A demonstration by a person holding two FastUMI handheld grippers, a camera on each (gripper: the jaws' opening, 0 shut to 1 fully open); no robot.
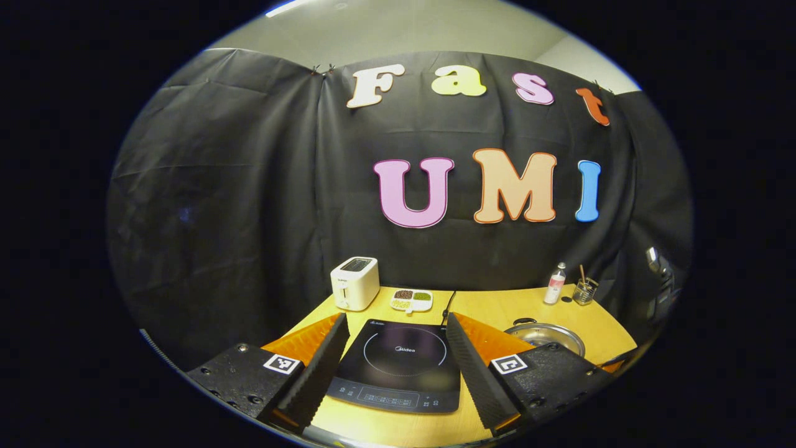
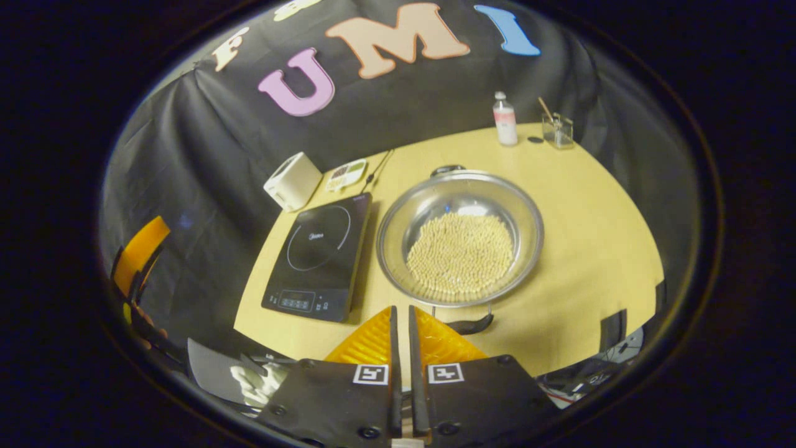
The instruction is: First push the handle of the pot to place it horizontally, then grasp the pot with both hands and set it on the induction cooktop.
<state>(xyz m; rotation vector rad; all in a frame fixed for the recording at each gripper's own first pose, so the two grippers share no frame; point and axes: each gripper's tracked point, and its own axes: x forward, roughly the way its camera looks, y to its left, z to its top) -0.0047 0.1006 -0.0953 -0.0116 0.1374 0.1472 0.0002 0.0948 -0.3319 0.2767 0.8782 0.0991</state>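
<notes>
A steel pot (image 2: 460,236) holding pale beans stands on the yellow table, just right of the black induction cooktop (image 2: 320,258). It has a black handle at its far rim (image 2: 448,169) and another at its near rim (image 2: 471,324). My right gripper (image 2: 402,310) is shut with nothing between its fingers, hovering just before the pot's near edge, left of the near handle. My left gripper (image 1: 396,318) stands wide open above the cooktop (image 1: 398,367), with the pot (image 1: 547,336) beyond its right finger. Its orange finger (image 2: 142,249) shows far left in the right gripper view.
A white toaster (image 1: 354,283) and a small divided dish (image 1: 411,300) stand behind the cooktop, whose cable (image 1: 449,305) runs back. A bottle (image 2: 505,119) and a glass with a stick (image 2: 557,129) stand at the table's far right corner.
</notes>
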